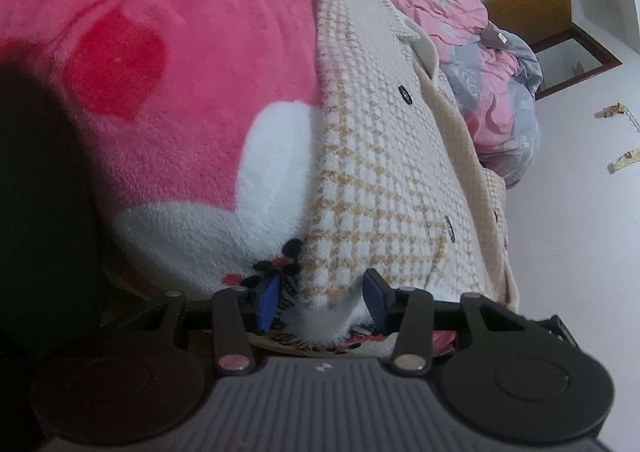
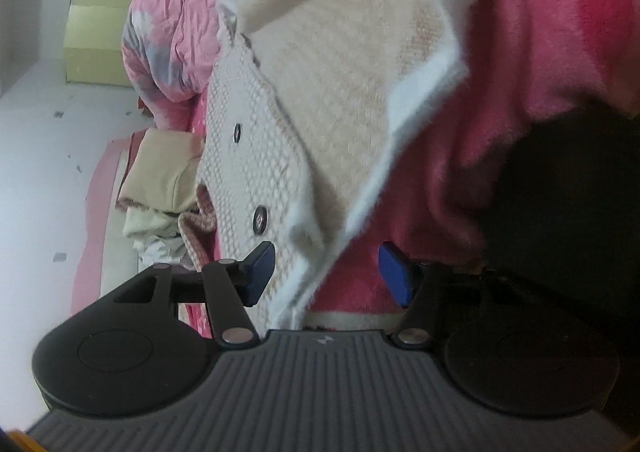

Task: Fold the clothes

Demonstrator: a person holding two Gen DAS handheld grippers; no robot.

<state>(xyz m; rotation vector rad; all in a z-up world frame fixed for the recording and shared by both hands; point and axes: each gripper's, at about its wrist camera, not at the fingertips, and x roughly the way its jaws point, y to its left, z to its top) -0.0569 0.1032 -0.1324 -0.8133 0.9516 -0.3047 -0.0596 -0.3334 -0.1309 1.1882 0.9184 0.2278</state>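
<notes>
A: Why are both hand-held grippers low at the hem?

B: Left hand-held gripper [image 1: 322, 298] and right hand-held gripper [image 2: 334, 272] stand part-open around the cream houndstooth buttoned coat [image 1: 384, 172], gripping nothing.

A: Beyond?

B: It lies spread on the pink fleece blanket [image 1: 180, 72] on the bed, seemingly for folding.

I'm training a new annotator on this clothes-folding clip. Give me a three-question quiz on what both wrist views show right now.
1. True or false: the houndstooth coat lies on a pink fleece blanket.
2. Multiple choice: what lies between the pads of the left claw? A) a sock B) the coat's hem C) a pillow.
3. Fill in: in the right wrist view, the pads of the right claw stand ____ around the coat's edge, not pressing it.

Key: 1 true; 2 B; 3 apart.
</notes>
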